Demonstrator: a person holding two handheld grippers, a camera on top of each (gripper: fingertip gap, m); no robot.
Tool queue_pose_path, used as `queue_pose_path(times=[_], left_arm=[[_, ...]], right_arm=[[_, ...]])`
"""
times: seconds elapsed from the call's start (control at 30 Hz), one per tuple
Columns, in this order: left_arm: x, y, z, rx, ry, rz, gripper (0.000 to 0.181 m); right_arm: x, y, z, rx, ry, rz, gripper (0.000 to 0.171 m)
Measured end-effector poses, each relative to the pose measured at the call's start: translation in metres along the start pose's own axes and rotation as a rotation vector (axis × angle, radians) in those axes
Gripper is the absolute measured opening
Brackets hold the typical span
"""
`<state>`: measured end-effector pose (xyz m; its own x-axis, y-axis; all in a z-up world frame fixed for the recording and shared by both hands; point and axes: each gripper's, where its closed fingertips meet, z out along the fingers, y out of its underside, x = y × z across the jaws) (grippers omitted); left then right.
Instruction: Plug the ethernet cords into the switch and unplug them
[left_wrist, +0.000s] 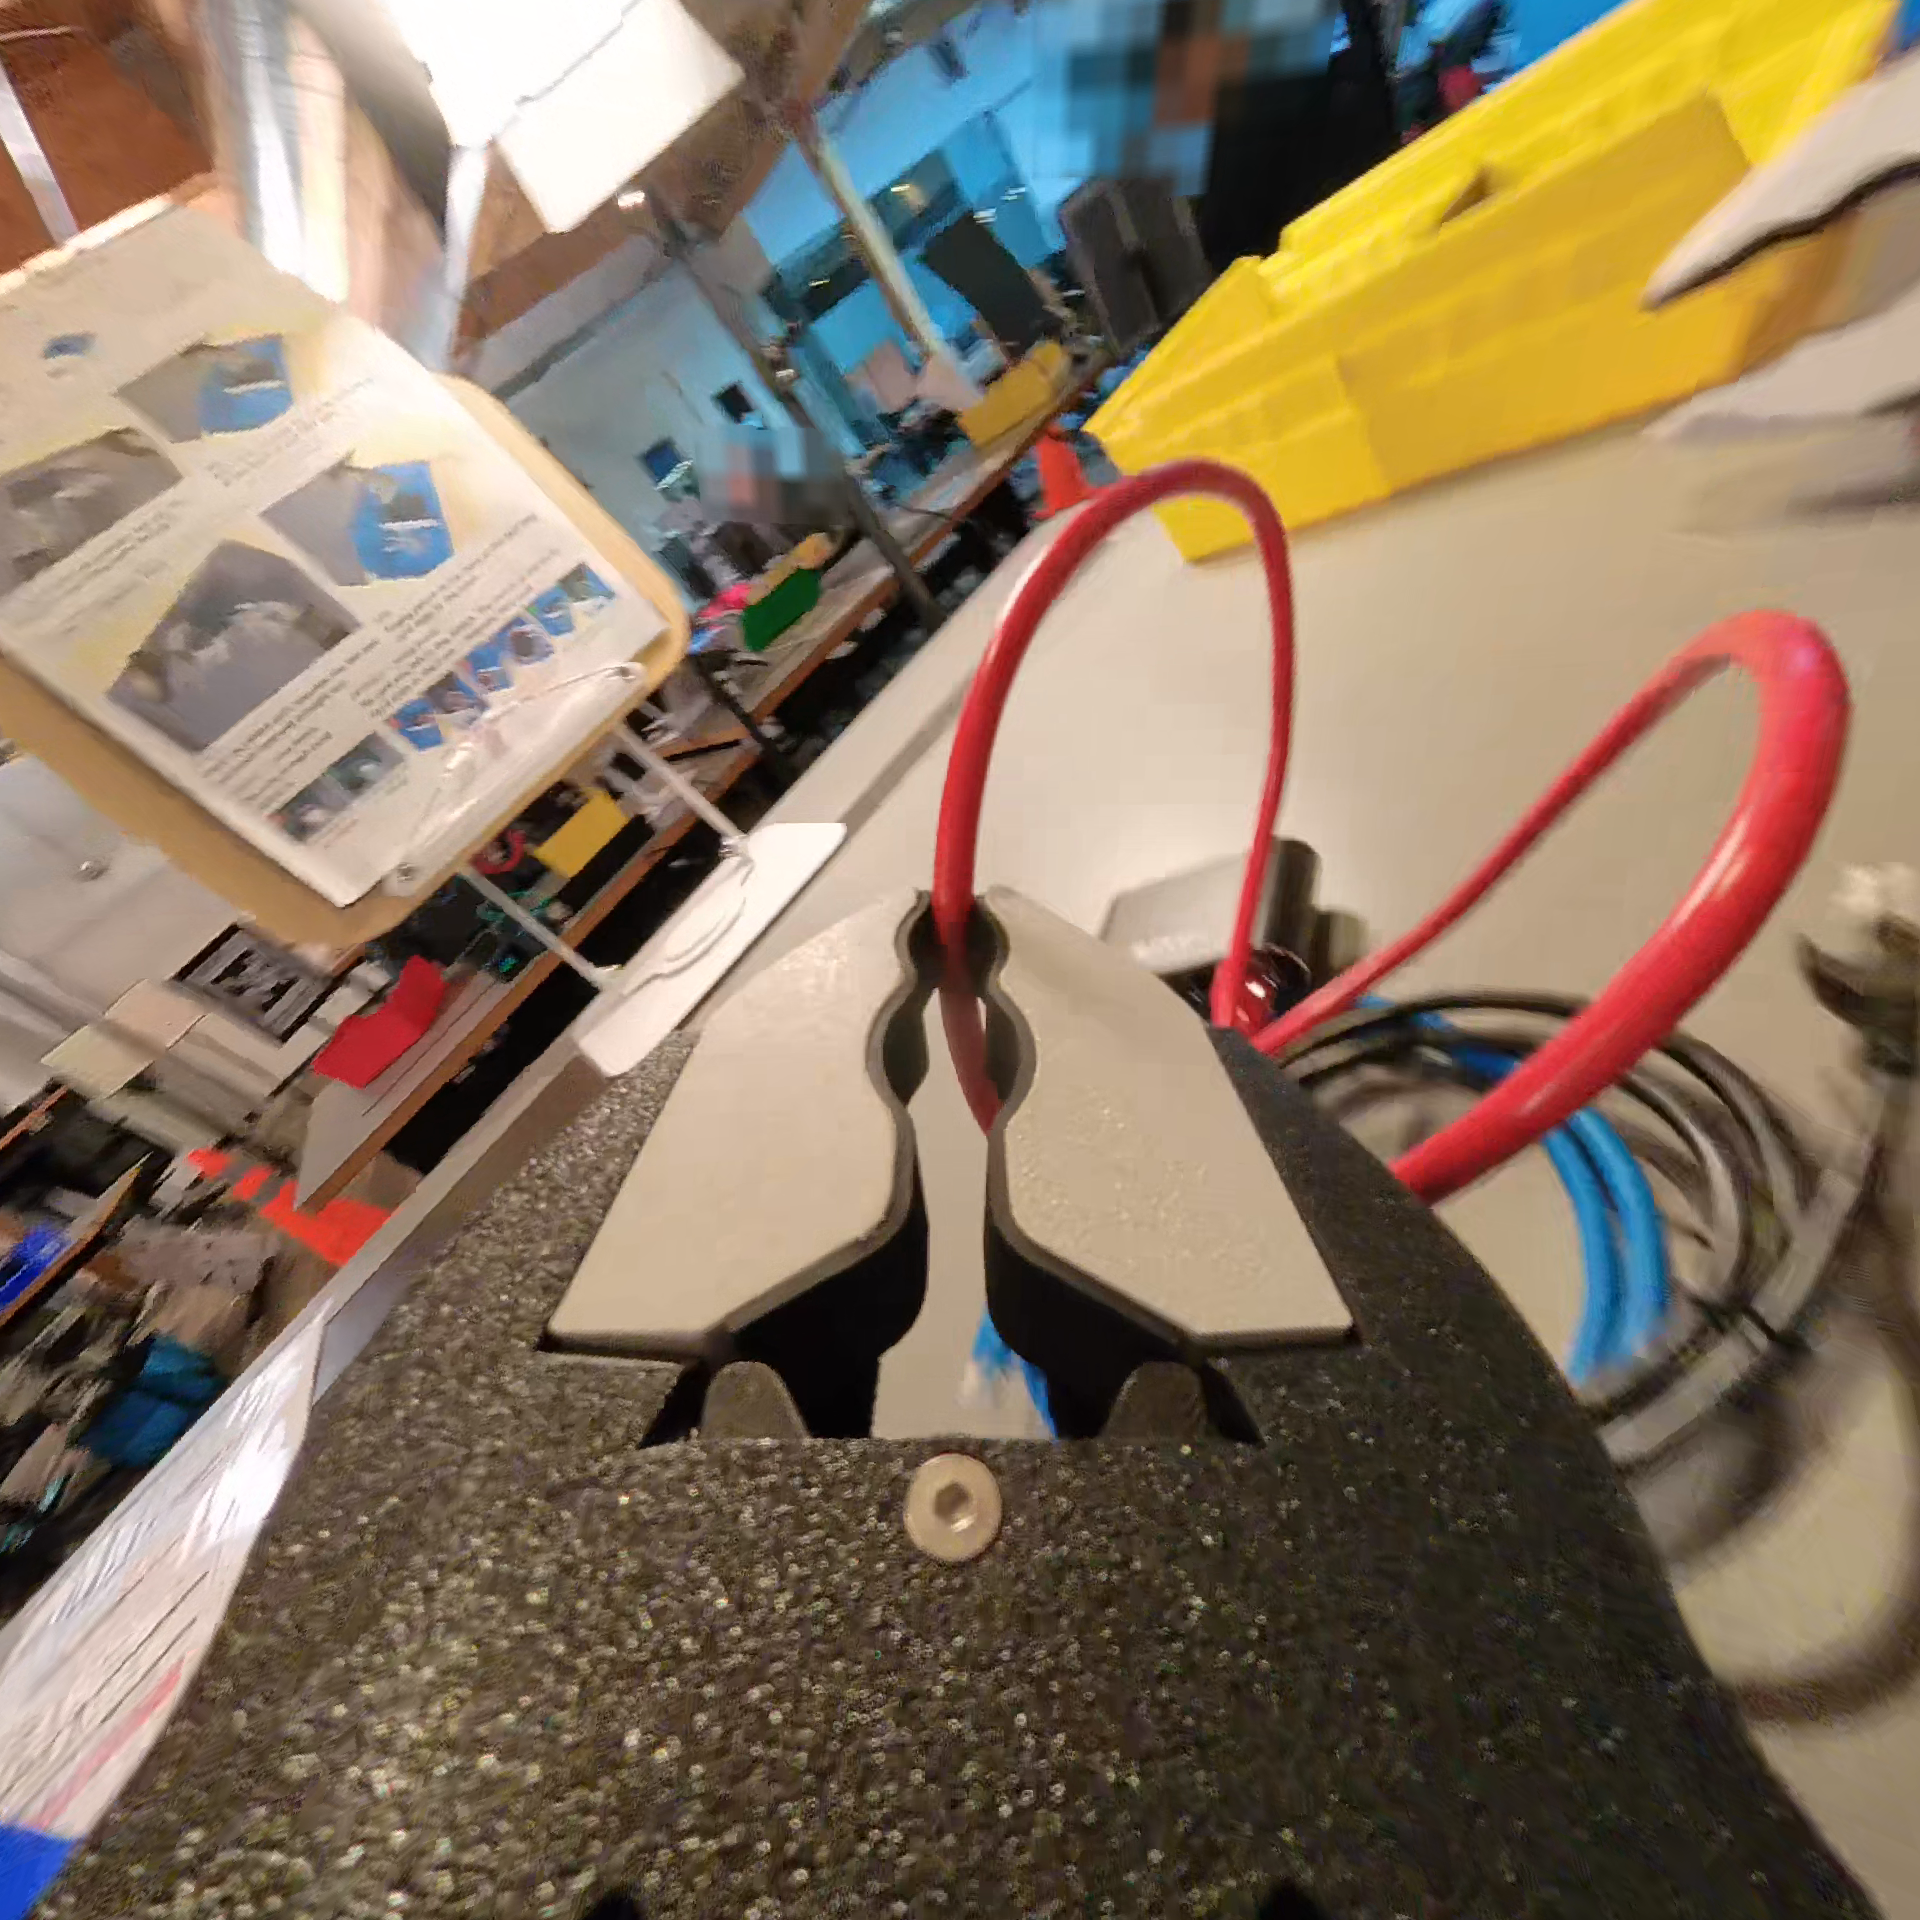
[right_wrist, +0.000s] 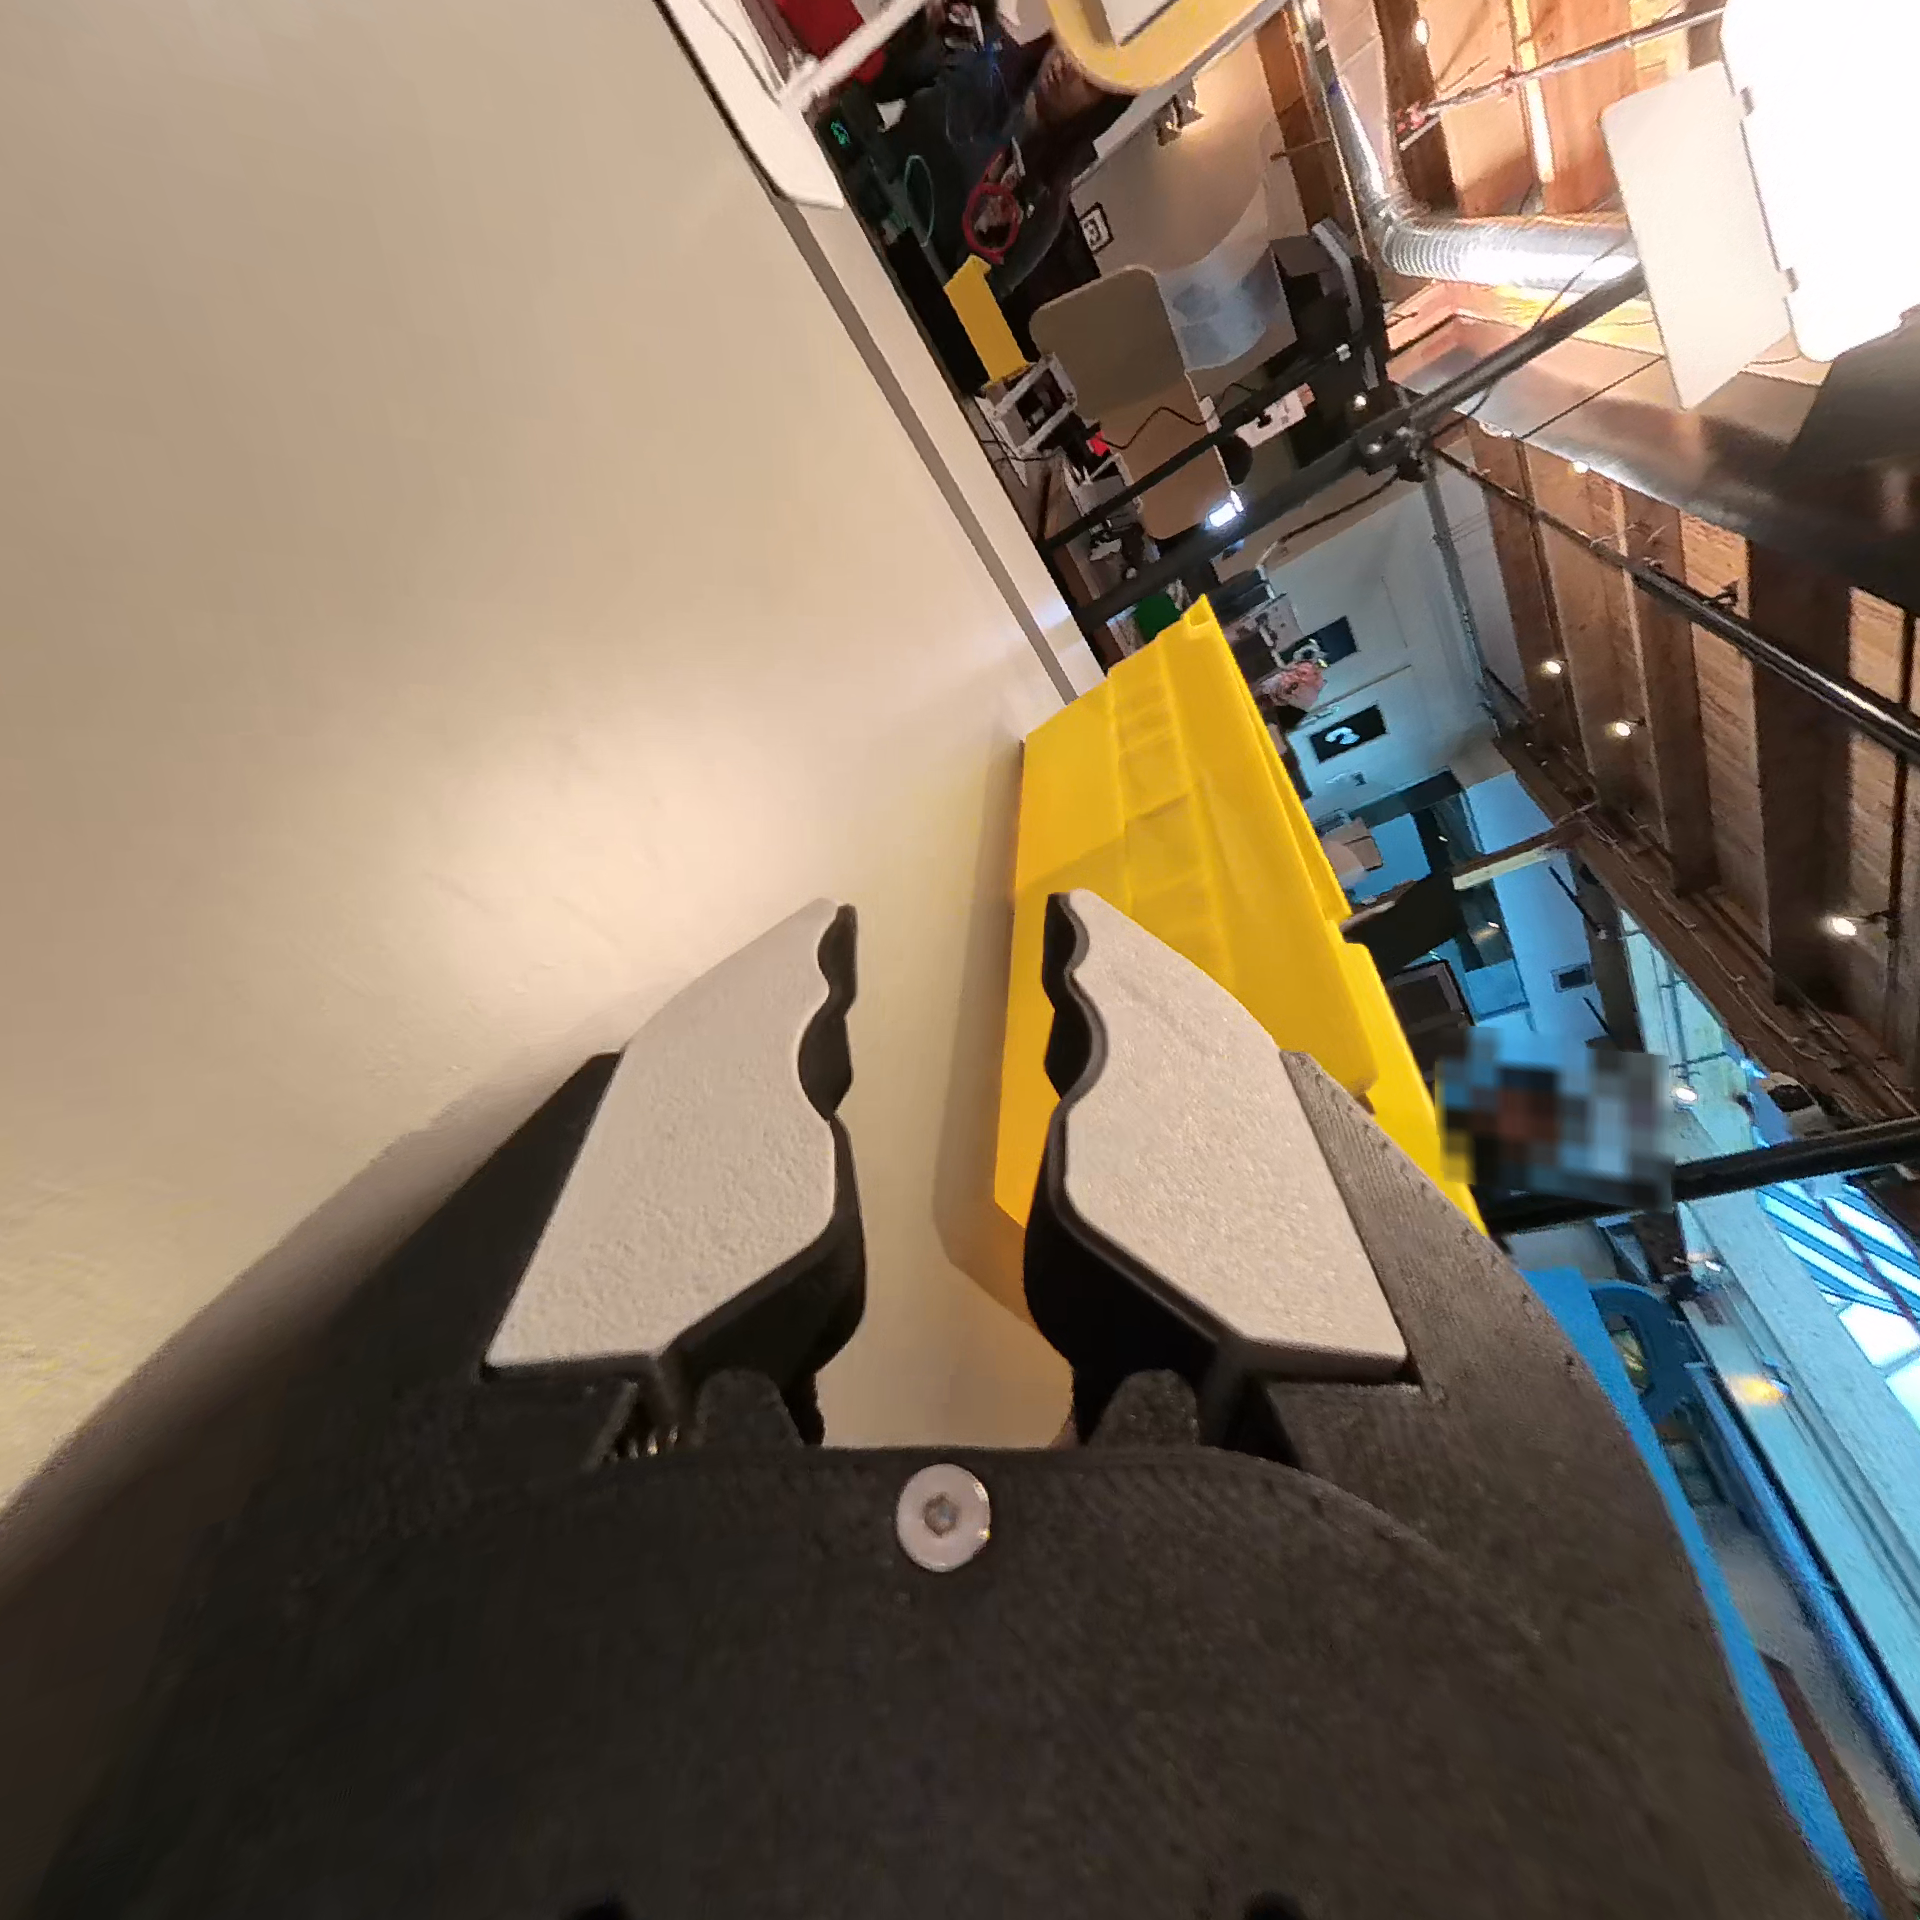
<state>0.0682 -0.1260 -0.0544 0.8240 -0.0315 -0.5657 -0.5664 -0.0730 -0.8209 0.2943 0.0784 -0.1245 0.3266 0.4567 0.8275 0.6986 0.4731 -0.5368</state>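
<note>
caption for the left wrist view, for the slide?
Left gripper shut on a red ethernet cord looping above blue cords on the grey table.

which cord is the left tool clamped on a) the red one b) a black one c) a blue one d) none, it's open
a: in the left wrist view the left tool has its fingers closed on the red cord, which loops up from between them; the blue cords and black cords lie loose beside it.
</note>
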Motion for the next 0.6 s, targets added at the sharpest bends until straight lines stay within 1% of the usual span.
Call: queue_pose_path(times=[0.03, 0.07, 0.17, 0.23, 0.27, 0.33, 0.4, 0.47, 0.53, 0.6], left_arm=[[0.01, 0.003, -0.006, 0.005, 0.076, 0.021, 0.003], [0.02, 0.006, -0.012, 0.003, 0.153, 0.046, 0.006], [0.038, 0.022, -0.035, -0.054, 0.302, 0.11, 0.032], [0.04, 0.025, -0.05, -0.053, 0.331, 0.107, 0.044], [0.039, 0.023, -0.058, -0.025, 0.341, 0.08, 0.046], [0.033, 0.014, -0.072, 0.059, 0.358, -0.002, 0.047], [0.017, 0.008, -0.08, 0.139, 0.327, -0.106, 0.048], [-0.004, 0.015, -0.078, 0.166, 0.235, -0.201, 0.047], [-0.021, 0.033, -0.069, 0.128, 0.113, -0.226, 0.047], [-0.028, 0.049, -0.063, 0.078, 0.023, -0.196, 0.047]], right_arm=[[0.0, -0.004, -0.001, 0.014, -0.013, 0.025, 0.035], [-0.001, -0.01, -0.002, 0.032, -0.027, 0.062, 0.035], [-0.01, -0.043, -0.011, 0.139, -0.129, 0.211, 0.038], [-0.021, -0.071, -0.018, 0.224, -0.235, 0.299, 0.038], [-0.027, -0.084, -0.02, 0.255, -0.287, 0.31, 0.037], [-0.04, -0.103, -0.017, 0.278, -0.358, 0.267, 0.039], [-0.054, -0.119, -0.009, 0.291, -0.409, 0.179, 0.043], [-0.071, -0.131, 0.002, 0.297, -0.468, 0.094, 0.049], [-0.089, -0.142, 0.012, 0.317, -0.518, -0.002, 0.056], [-0.106, -0.153, 0.015, 0.358, -0.564, -0.1, 0.065]])
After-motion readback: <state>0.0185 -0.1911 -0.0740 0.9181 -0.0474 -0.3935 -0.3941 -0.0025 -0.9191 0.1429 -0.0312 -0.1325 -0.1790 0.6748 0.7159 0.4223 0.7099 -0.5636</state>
